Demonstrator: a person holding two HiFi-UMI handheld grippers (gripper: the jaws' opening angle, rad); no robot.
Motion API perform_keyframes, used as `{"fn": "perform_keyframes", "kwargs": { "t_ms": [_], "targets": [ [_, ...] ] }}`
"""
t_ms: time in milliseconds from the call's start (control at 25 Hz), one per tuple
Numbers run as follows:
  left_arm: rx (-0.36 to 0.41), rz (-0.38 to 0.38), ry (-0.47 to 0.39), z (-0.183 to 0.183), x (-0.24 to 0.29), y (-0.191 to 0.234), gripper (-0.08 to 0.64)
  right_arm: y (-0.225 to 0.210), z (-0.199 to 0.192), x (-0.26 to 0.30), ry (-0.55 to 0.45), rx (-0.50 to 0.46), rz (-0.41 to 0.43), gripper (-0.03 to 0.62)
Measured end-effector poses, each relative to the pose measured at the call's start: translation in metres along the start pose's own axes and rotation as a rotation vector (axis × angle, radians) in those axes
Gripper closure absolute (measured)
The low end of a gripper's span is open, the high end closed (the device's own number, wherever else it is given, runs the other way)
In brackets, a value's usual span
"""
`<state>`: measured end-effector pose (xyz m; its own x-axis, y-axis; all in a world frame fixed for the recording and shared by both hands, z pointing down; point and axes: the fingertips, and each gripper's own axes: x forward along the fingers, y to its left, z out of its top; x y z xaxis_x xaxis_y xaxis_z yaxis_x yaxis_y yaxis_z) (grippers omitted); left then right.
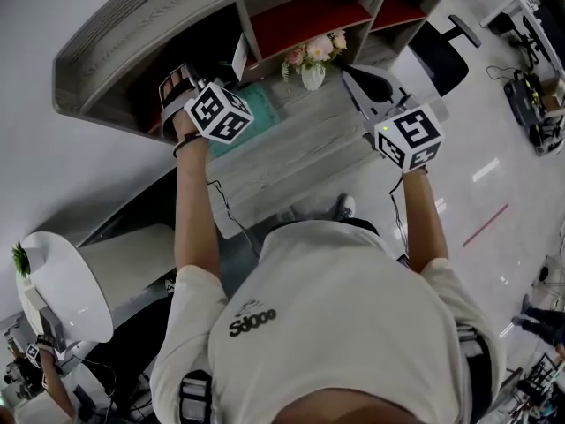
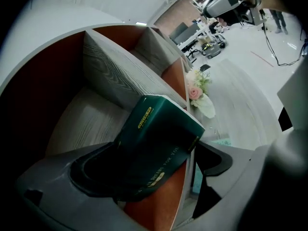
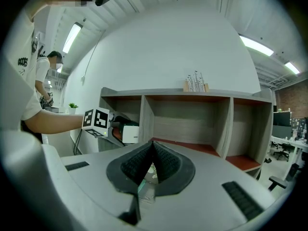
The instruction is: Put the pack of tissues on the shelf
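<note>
Releasing pack of tissues (image 2: 159,134) into shelf (image 2: 103,73): left gripper (image 2: 153,163) fingers (image 2: 91,170) spread, pack loose, leaning toward 1 o'clock. Right gripper (image 3: 153,150) fingers closed, empty. Next: withdraw left gripper back.

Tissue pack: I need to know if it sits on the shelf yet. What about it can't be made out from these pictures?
- Left gripper view: the tissue pack's underside is hidden by the left gripper's own body, so contact with the shelf floor cannot be told.
- Head view: the pack is almost all hidden behind that gripper and the shelf's top.
- Right gripper view: only its pale end shows, too small to judge.
</note>
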<state>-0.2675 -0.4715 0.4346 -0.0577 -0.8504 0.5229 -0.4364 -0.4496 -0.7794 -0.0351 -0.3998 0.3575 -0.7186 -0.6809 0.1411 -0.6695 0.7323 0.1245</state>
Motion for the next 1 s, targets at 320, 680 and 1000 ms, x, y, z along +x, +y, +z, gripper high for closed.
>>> {"fn": "perform_keyframes", "kwargs": {
  "t_ms": [320,680,1000],
  "targets": [
    [-0.076,-0.058,0.003,0.003,-0.005,0.0,0.054,0.001,-0.003,-0.009,0.012,-0.01,-0.002,0.589],
    [-0.095,-0.112,0.005,0.001,-0.023,-0.006,0.055,0.006,-0.002,-0.014,0.009,-0.041,0.02,0.589],
    [-0.053,-0.106,-0.02,0.0,-0.04,-0.006,0.055,-0.003,-0.003,-0.012,0.011,-0.038,0.026,0.589]
  ]
}}
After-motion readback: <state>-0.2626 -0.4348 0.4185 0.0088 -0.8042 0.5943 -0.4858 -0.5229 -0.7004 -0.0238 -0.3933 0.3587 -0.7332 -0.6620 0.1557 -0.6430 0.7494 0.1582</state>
